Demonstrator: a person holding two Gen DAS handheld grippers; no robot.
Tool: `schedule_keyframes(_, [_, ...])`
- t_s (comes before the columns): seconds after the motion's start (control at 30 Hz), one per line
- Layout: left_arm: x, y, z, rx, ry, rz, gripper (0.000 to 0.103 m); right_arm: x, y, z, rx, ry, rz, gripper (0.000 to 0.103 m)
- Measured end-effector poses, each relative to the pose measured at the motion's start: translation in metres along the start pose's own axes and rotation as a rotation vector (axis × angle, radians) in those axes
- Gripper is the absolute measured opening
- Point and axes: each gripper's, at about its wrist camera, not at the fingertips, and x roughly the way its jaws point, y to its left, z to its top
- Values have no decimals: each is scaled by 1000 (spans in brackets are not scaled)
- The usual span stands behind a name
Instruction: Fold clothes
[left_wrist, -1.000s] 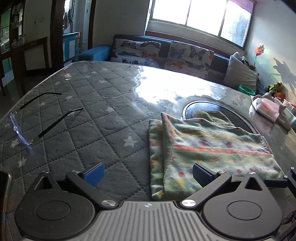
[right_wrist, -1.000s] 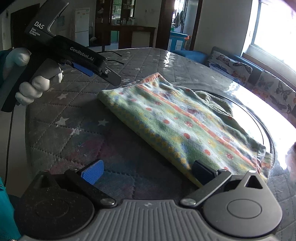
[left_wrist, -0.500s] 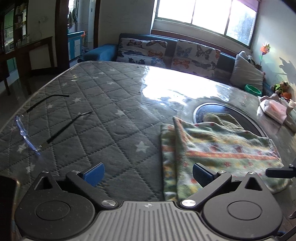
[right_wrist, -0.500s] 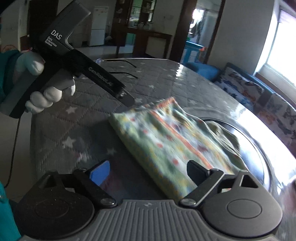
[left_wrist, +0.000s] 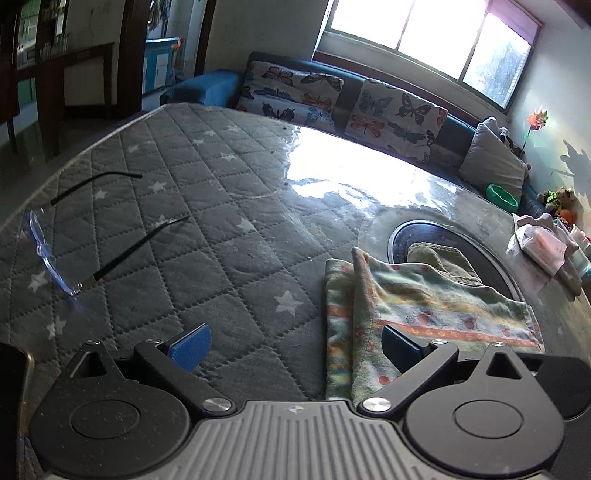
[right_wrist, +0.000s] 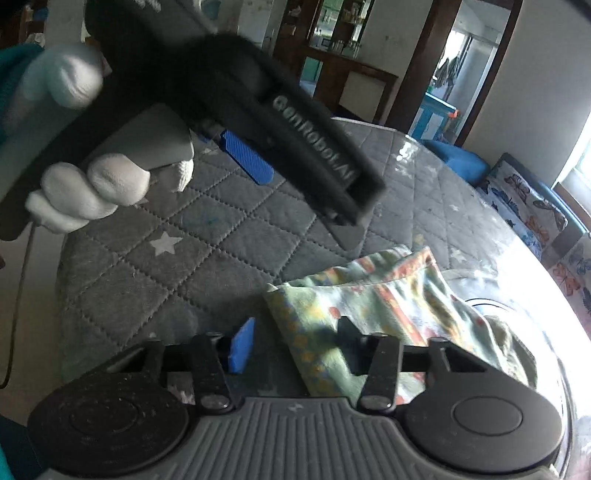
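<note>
On quilted table (left_wrist: 229, 236), folded cloth (left_wrist: 424, 295), both tools spread apart

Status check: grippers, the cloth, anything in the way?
Left gripper open, empty, near the cloth's edge. Right gripper open, narrower. Patterned cloth folded on quilted table. Glasses lie well left.
</note>
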Motion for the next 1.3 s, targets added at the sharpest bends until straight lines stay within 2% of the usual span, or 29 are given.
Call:
schedule_keyframes(0.03, [1,1,0,-12,7,-8,100,2,0,0,7,-3,-7,43])
schedule_keyframes(0.1, [2,3,2,-40,17,-27,100,5,-2,2,27,-1,-28,27])
schedule_keyframes(0.13, [2,4,3,-56,21,-36,100,5,-3,2,42,-1,-33,24])
schedule_keyframes(0.2, [2,4,5,-84,24,-54,100,3,-9,1,73,-18,-22,12])
schedule_keyframes(0.5, [16,1,14,-224,81,-143,102,-26,-40,-3,265,-124,33,8])
schedule_keyframes(0.73, [38,-7,15,-292,174,-242,100,-46,-58,-5,313,-174,36,7])
schedule_keyframes(0.9, [50,-15,13,-299,216,-308,88,-49,-60,-11,326,-185,52,7])
schedule_keyframes(1.0, [53,-16,14,-303,233,-342,76,-50,-58,-15,322,-188,60,7])
schedule_keyframes(1.07, [55,-16,12,-308,243,-356,57,-51,-57,-16,324,-192,64,7])
schedule_keyframes(1.1, [56,-16,11,-316,247,-362,54,-51,-57,-17,325,-195,66,7])
schedule_keyframes(1.13, [57,-14,10,-329,248,-372,46,-51,-57,-17,326,-197,69,7])
schedule_keyframes(1.17, [59,-11,9,-340,254,-377,35,-51,-56,-18,326,-198,73,7])
schedule_keyframes(1.23, [61,-8,6,-355,254,-374,25,-51,-56,-20,327,-198,75,7])
schedule_keyframes(1.3, [62,-6,4,-358,248,-376,21,-49,-56,-22,332,-195,77,7])
